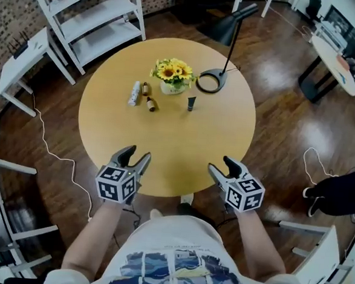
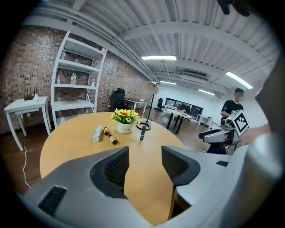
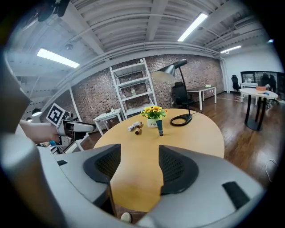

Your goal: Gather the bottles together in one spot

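Nearest the person, both tongs hover over the near rim of the round wooden tabletop [image 1: 165,140], well short of the flower pot [image 1: 173,87]; the left tongs [image 1: 136,155] stand spread with nothing between them but bare wood; the right tongs [image 1: 220,165] are likewise spread and empty. A wide stretch of bare tabletop lies between them and the pot.

The bottles sit in a loose group close to the pot; a dark tube [image 1: 191,103] stands upright just to the pot's right and a little nearer; a brown bottle [image 1: 151,104] lies to the pot's near left; a second, smaller brown bottle [image 1: 145,89] sits directly left of the pot, seemingly on its side; a white bottle [image 1: 134,93] lies flat beyond that, farthest left of the pot. Sunflowers [image 1: 172,71] fill the pot.

Just right of the pot rests the ring base of a black lamp [image 1: 211,82], its shade leaning out past the far rim. Beyond the pot, off the tabletop, the dark wooden floor [image 1: 282,124] runs to a white shelf unit [image 1: 95,17] at far left against a brick wall [image 1: 11,8]; a small white side table [image 1: 25,61] stands left of the pot; another table [image 1: 336,61] stands far to its right.
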A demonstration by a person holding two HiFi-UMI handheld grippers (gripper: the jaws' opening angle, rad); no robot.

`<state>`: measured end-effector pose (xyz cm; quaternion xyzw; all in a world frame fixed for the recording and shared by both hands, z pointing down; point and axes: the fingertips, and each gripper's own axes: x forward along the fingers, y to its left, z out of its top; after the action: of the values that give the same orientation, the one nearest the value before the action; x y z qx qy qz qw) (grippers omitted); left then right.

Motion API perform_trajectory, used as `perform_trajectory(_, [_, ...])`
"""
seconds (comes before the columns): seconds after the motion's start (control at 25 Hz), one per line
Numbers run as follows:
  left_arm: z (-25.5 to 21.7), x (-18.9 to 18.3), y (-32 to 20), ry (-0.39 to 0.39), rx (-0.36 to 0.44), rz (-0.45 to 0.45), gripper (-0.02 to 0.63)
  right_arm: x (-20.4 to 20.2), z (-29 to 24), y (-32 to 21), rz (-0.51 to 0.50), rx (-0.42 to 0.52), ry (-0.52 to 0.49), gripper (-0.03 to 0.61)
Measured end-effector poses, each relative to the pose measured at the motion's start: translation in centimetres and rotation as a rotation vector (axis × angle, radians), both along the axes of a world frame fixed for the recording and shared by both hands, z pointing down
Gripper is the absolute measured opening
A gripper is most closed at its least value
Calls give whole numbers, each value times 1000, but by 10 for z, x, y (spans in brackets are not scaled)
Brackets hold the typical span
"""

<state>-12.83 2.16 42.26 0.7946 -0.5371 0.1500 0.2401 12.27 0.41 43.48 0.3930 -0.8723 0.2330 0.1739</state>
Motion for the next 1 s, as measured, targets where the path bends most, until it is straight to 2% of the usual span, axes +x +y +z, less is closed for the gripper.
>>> perform_trajectory(0.2, [12, -3, 35, 42, -18, 1, 229, -34, -8, 14, -20, -1, 31, 291])
perform_trajectory(0.44, [13, -13, 65, 36, -22, 13, 229, -60, -17, 34, -18, 12, 56, 291])
perform_trajectory(1.0, [23, -25, 111, 54, -41, 34, 229, -62, -5, 88, 12, -11, 91, 291])
